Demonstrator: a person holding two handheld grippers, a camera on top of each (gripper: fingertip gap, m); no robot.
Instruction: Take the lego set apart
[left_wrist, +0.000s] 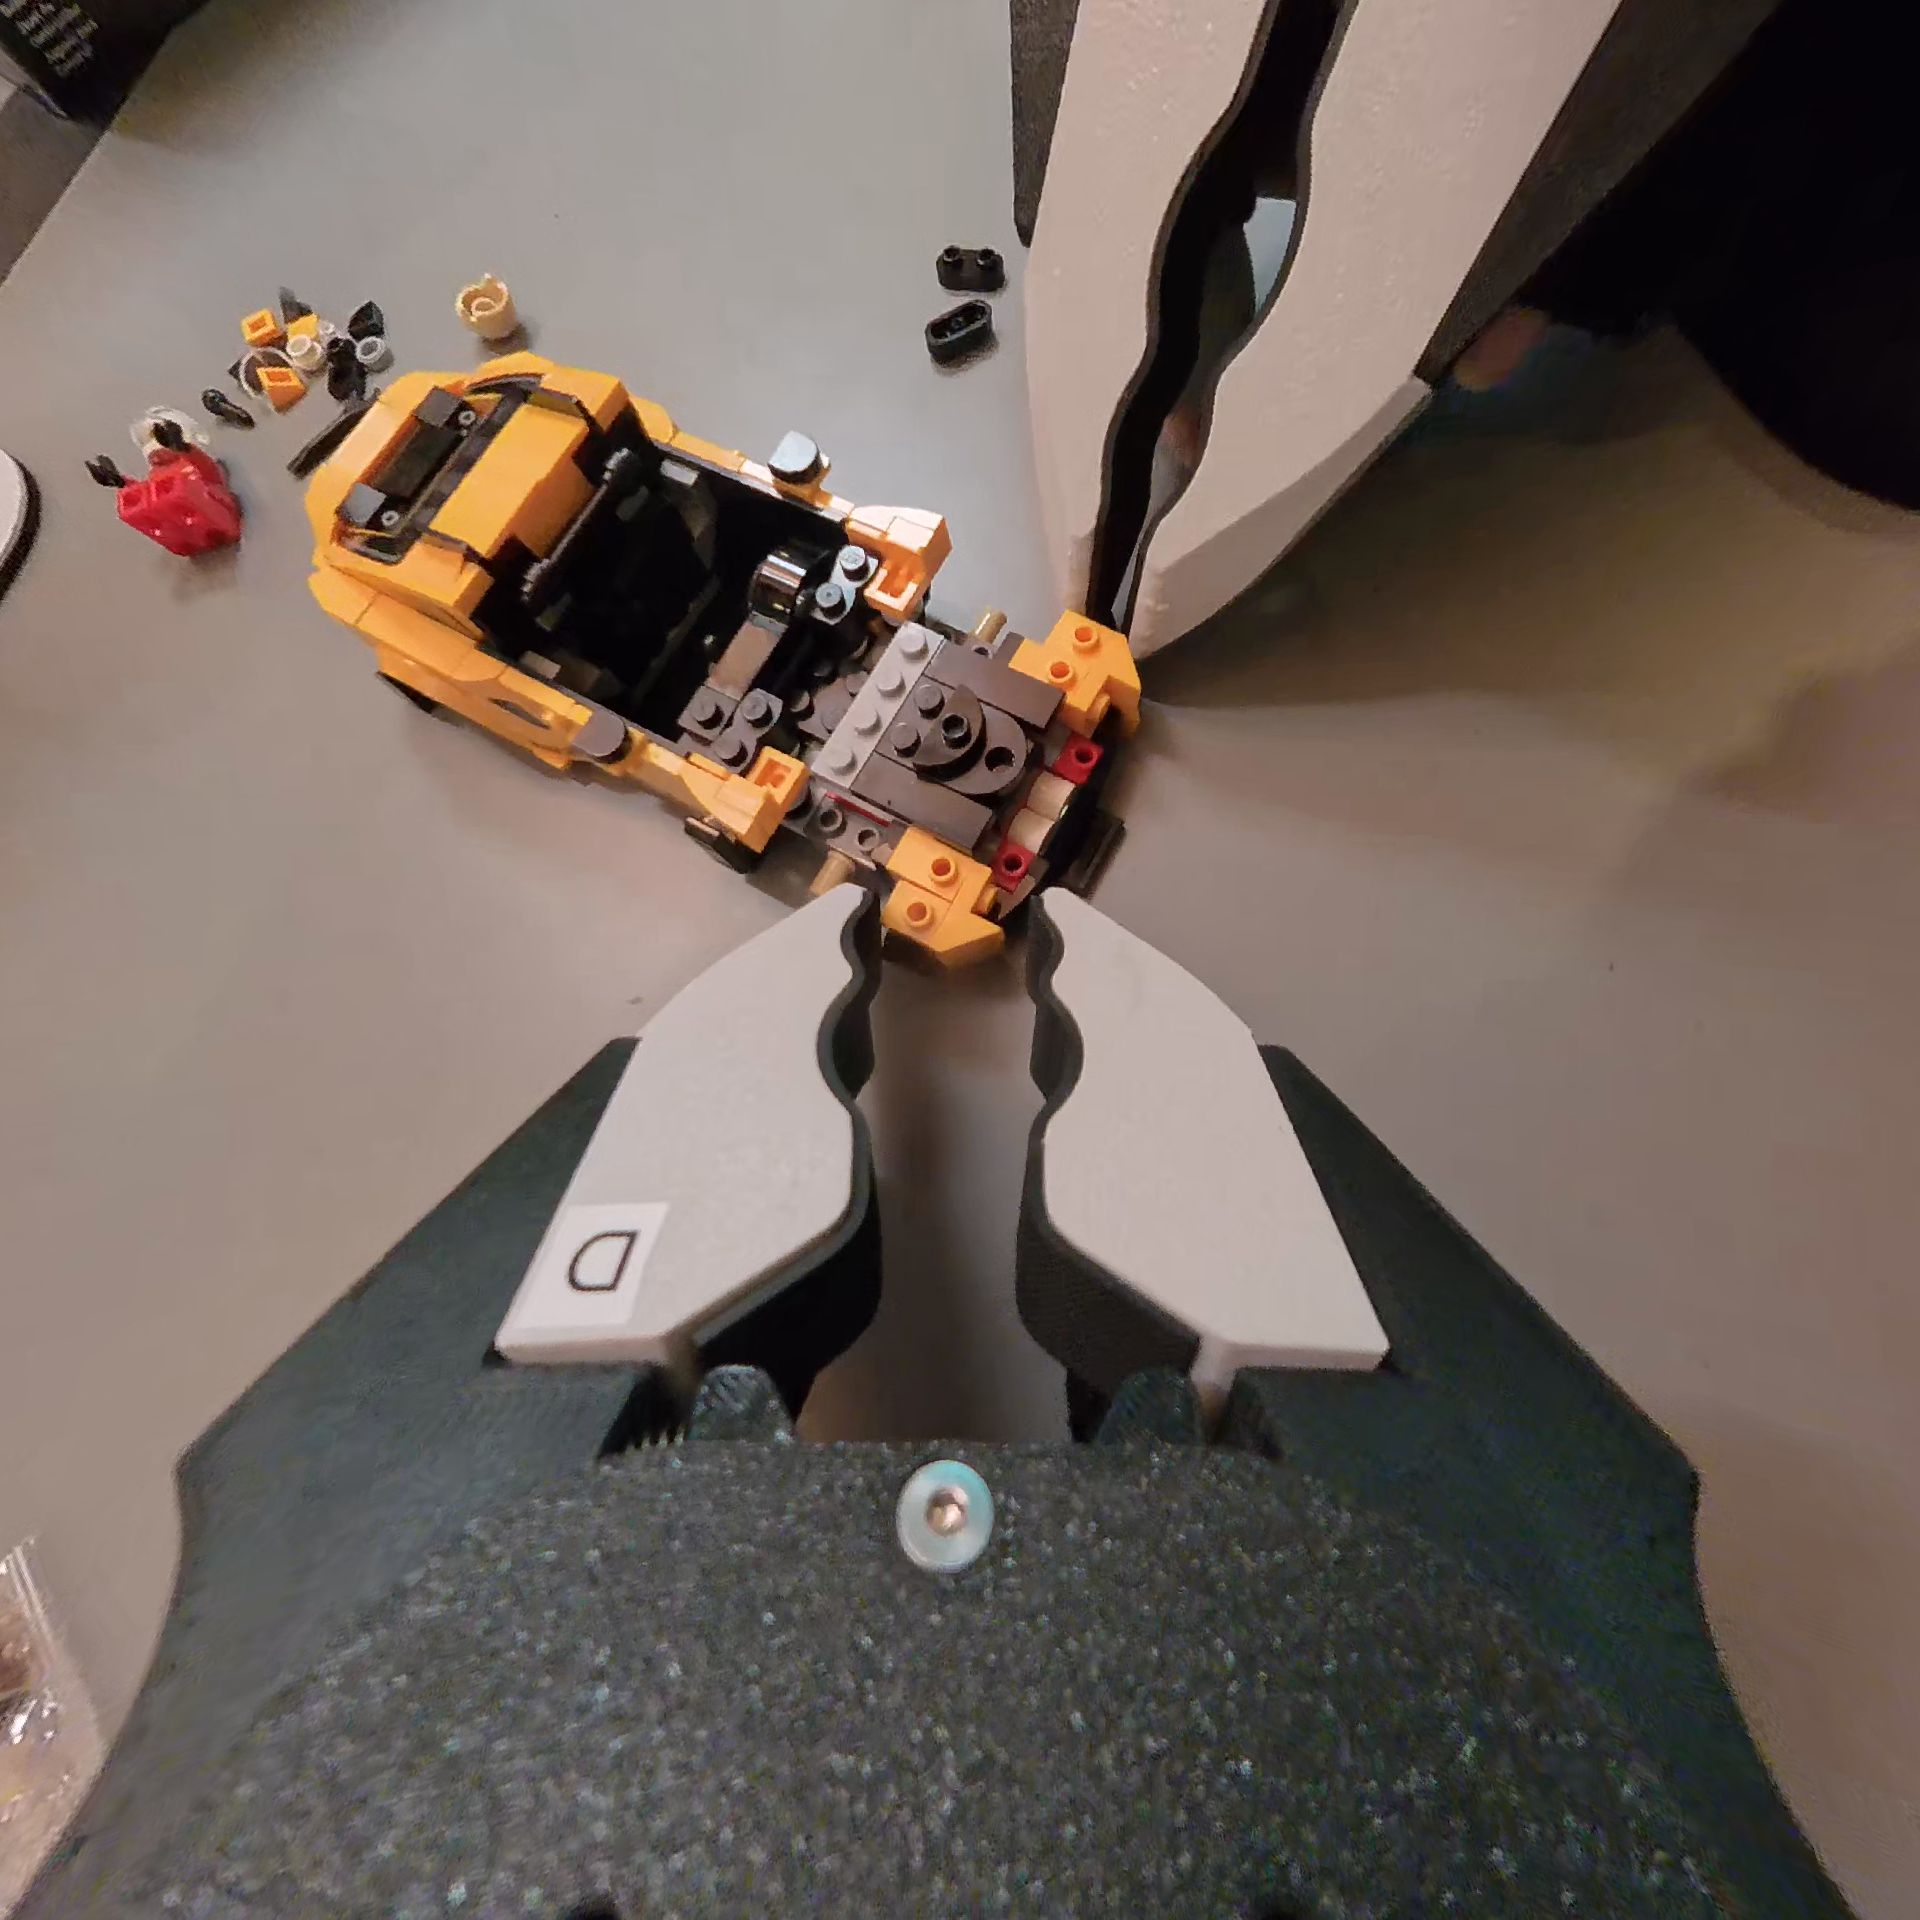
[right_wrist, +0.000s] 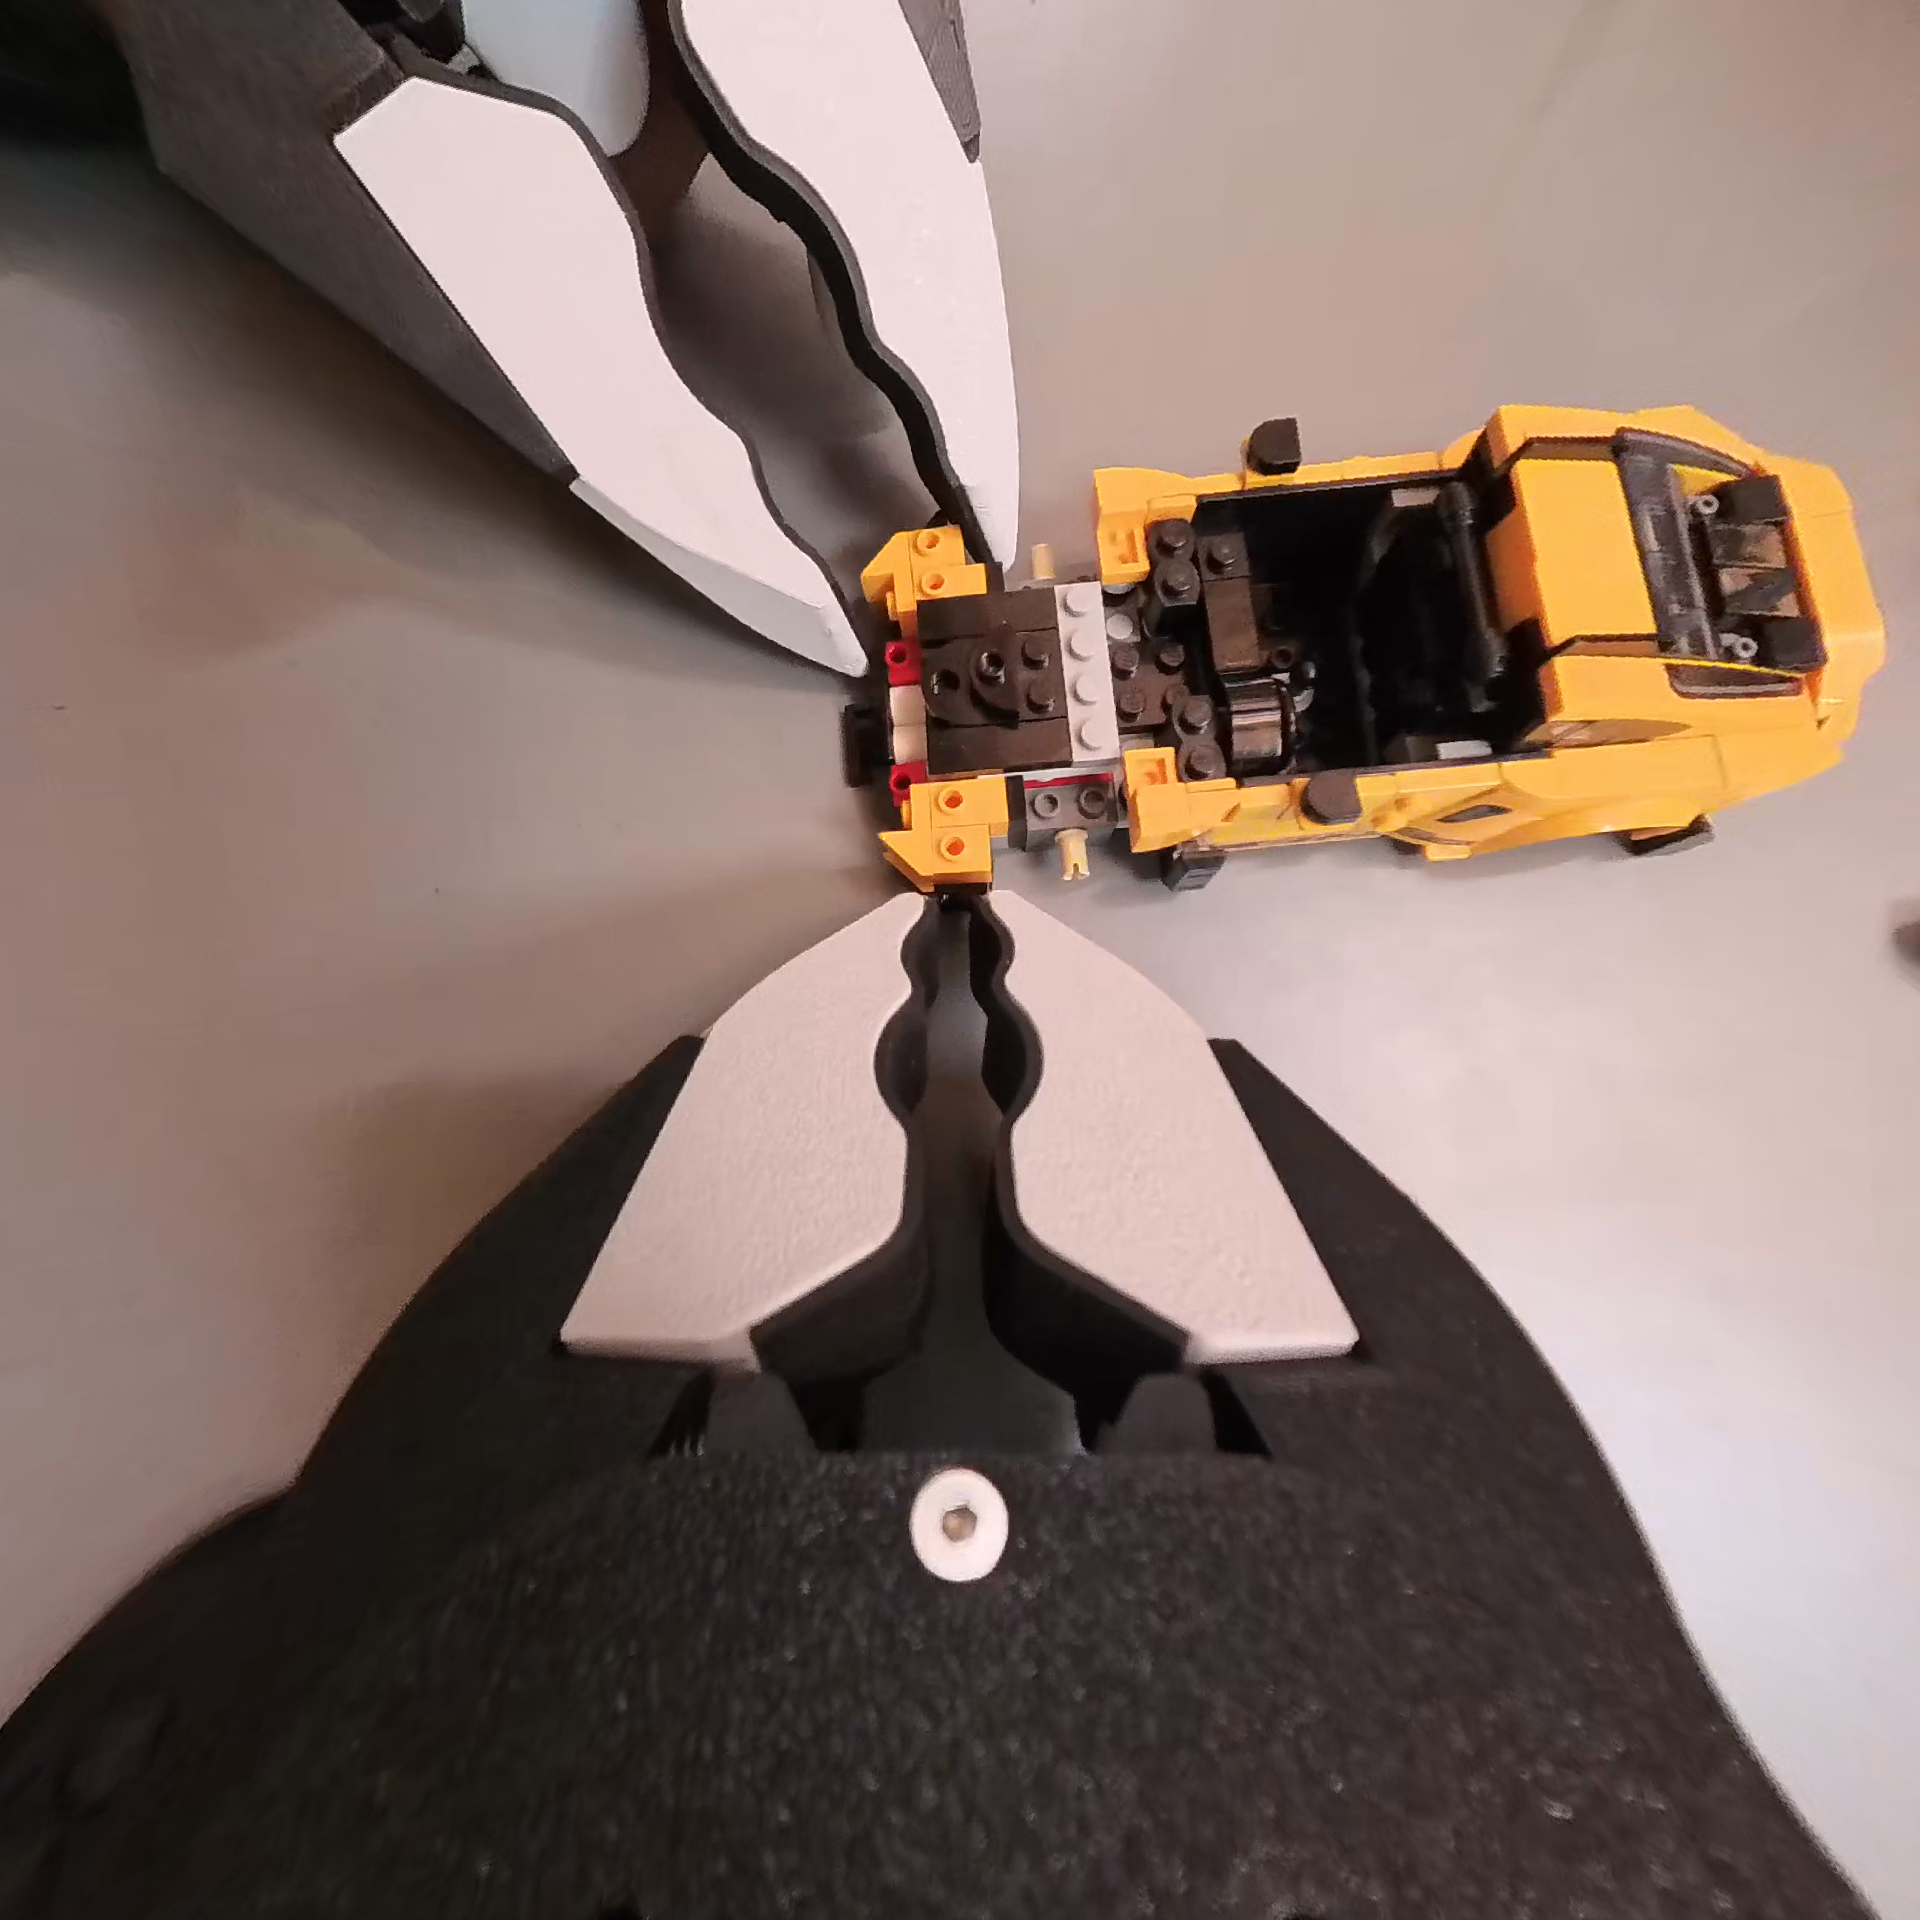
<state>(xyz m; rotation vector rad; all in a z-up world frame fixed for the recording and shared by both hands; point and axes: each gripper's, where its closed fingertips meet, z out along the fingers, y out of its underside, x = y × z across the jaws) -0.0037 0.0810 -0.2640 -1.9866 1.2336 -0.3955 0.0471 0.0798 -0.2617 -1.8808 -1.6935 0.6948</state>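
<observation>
Two grippers meet at the stripped end of the car (left_wrist: 665, 623), which lies on the table (left_wrist: 312, 1039) pointing to the upper left: left gripper (left_wrist: 951, 909) open around one orange corner, right gripper (right_wrist: 954, 906) nearly closed at the other.

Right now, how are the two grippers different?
The left gripper has its fingers wide apart, either side of one orange corner of the toy car. The right gripper has its fingers almost together, tips at the other corner. Both reach the car's same end.
</observation>
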